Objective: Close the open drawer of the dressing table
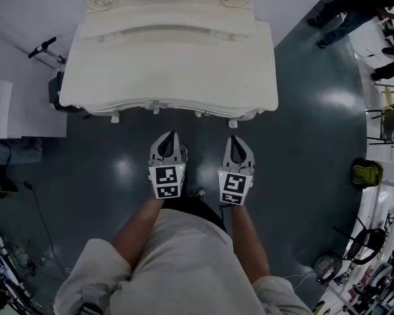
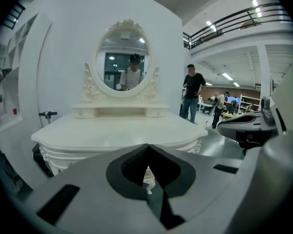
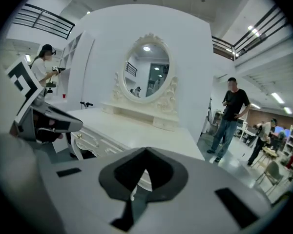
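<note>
The white dressing table point(image 1: 167, 71) stands ahead of me against the wall, its carved front edge point(image 1: 171, 107) flush, with no drawer sticking out. An oval mirror point(image 2: 122, 57) rises from its back. My left gripper point(image 1: 168, 136) hovers over the floor just short of the front edge, jaws shut and empty. To its right my right gripper point(image 1: 237, 140) is level with it, also shut on nothing. The table top point(image 2: 112, 128) fills the middle of the left gripper view, and the carved drawer fronts point(image 3: 95, 140) show at the left of the right gripper view.
Dark grey floor point(image 1: 302, 149) surrounds the table. A white partition point(image 1: 13, 110) and a black case point(image 1: 54, 89) sit at the table's left. People point(image 1: 354, 8) stand at the far right, near chairs point(image 1: 387, 120) and a green bag point(image 1: 366, 172). A person point(image 3: 230, 118) stands right of the table.
</note>
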Demonstrator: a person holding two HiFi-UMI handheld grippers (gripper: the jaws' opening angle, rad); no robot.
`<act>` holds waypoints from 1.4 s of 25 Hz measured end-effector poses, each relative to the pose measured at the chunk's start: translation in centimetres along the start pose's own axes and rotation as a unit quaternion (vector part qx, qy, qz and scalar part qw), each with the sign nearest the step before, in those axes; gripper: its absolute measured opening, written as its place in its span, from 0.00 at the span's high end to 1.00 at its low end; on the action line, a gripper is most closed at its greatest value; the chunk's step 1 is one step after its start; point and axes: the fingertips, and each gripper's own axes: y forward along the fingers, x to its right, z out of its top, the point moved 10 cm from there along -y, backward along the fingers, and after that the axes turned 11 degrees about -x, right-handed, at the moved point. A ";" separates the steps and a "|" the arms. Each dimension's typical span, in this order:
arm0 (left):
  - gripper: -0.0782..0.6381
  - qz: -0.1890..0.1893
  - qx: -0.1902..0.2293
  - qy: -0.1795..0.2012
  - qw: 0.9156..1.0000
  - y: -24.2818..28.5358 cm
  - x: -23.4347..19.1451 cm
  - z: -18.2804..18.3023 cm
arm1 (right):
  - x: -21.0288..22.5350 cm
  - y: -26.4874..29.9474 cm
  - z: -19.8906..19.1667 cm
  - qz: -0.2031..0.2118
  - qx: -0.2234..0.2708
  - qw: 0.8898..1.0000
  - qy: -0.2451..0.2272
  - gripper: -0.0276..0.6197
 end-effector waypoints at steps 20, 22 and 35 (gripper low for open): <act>0.88 -0.051 0.173 0.000 0.984 -15.3 7.9 3.5 | -1.6 -17.6 4.7 0.015 0.194 0.981 -0.005 0.93; 0.88 -0.051 0.174 -0.001 0.983 -16.1 8.4 2.9 | -1.8 -18.5 4.0 0.016 0.192 0.981 -0.010 0.93; 0.88 -0.063 0.190 0.016 0.980 -18.5 10.7 4.0 | -0.5 -21.6 4.0 0.013 0.208 0.978 0.012 0.93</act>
